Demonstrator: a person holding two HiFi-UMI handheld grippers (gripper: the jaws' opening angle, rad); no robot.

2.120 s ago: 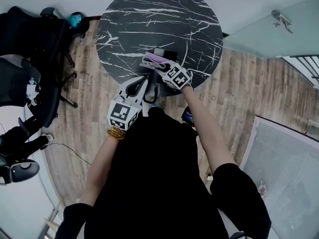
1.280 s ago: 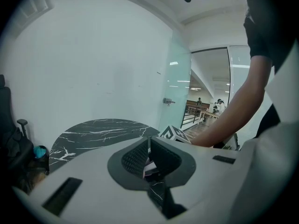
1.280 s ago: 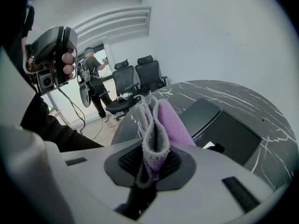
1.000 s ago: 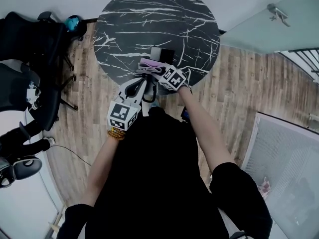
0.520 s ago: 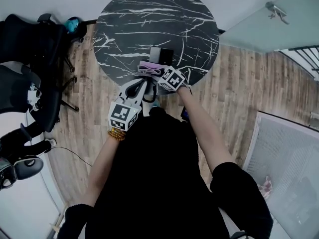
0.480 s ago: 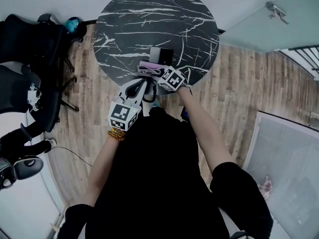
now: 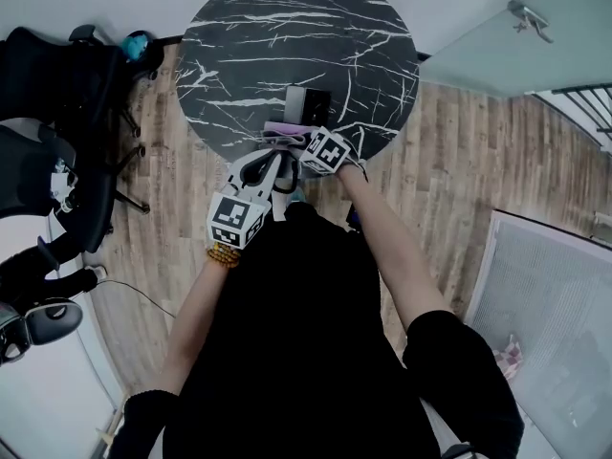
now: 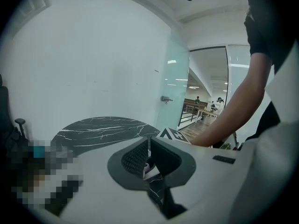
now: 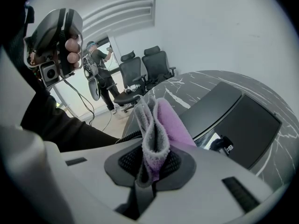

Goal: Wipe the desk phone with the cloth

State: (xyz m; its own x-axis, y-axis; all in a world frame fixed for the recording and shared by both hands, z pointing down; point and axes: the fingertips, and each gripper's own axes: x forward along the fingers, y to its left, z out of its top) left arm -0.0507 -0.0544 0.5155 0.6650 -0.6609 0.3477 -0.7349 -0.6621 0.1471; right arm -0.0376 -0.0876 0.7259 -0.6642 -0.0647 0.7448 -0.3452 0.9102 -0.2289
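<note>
Both shut per gripper views, unclear overhead: right gripper (image 9: 152,162) on purple-grey cloth (image 9: 163,120) above desk phone (image 9: 243,120), left gripper (image 8: 148,153) empty.

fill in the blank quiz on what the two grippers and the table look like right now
The right gripper is shut on a grey-and-____ cloth.
The desk phone sits on a round ____ table with white veins.
The left gripper, jaws together, holds ____.

Missing words: purple; black; nothing
</note>
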